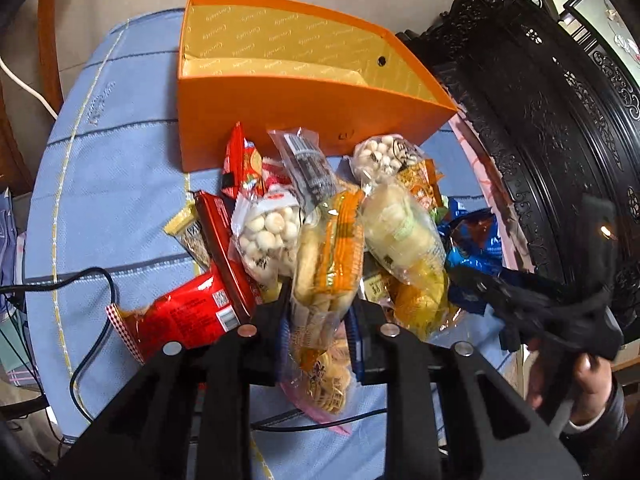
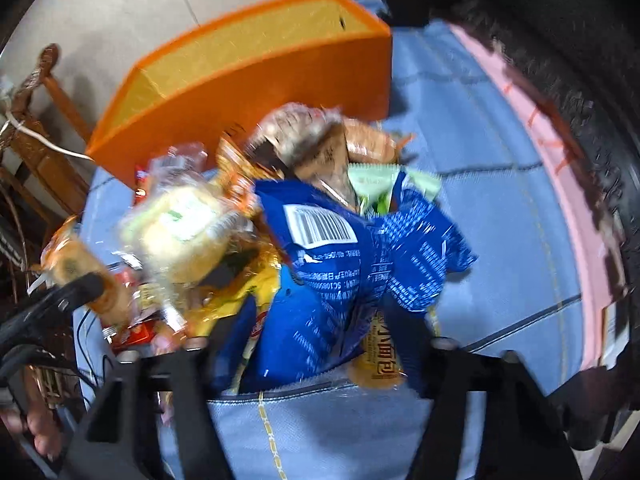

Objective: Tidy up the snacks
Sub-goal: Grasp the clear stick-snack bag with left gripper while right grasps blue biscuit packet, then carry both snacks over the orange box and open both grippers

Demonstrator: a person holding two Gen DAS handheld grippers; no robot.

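Observation:
A pile of snack packets lies on the blue tablecloth in front of an open orange box [image 1: 288, 104], also in the right wrist view [image 2: 256, 80]. My left gripper [image 1: 318, 300] is shut on a clear bag of orange-striped crackers [image 1: 328, 256] and holds it over the pile. My right gripper [image 2: 320, 320] has its jaws wide apart around a blue foil packet [image 2: 352, 268]; they do not pinch it. The right gripper also shows at the right of the left wrist view [image 1: 520, 300].
Red packets [image 1: 188, 316], bags of white round biscuits [image 1: 268, 236] and a pale bread bag [image 1: 400, 228] crowd the pile. A black cable [image 1: 92, 280] runs across the cloth at left. Dark carved furniture [image 1: 540, 120] stands close on the right. A wooden chair [image 2: 36, 140] is at left.

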